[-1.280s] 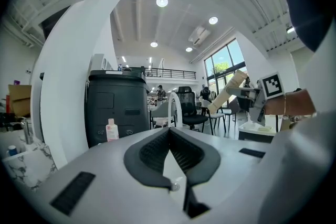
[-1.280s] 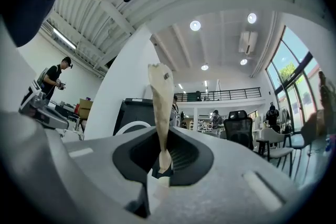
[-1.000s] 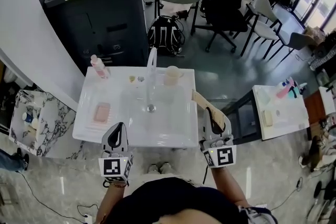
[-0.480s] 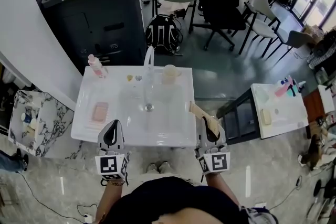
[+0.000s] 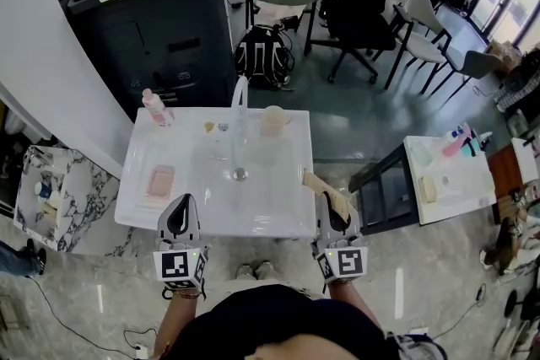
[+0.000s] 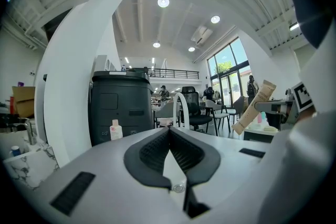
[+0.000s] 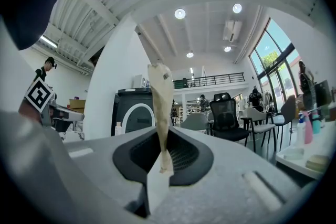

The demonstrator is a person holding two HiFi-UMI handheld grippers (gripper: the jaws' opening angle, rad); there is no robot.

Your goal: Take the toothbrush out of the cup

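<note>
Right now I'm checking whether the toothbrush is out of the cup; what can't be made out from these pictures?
- The cup, head view: too small to tell what, if anything, is inside.
- The beige wrapped stick in the right gripper: the wrapper hides its contents in every view.
- The two small items by the faucet, head view: too small to name.

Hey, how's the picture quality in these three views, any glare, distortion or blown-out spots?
Head view: fisheye curves the room's edges, and the white sink is so bright that the cup barely stands out. Left gripper view: dark rounded corners, ceiling lights glare. Right gripper view: same dark corners, bright windows at right, yet the toothbrush is sharp.
</note>
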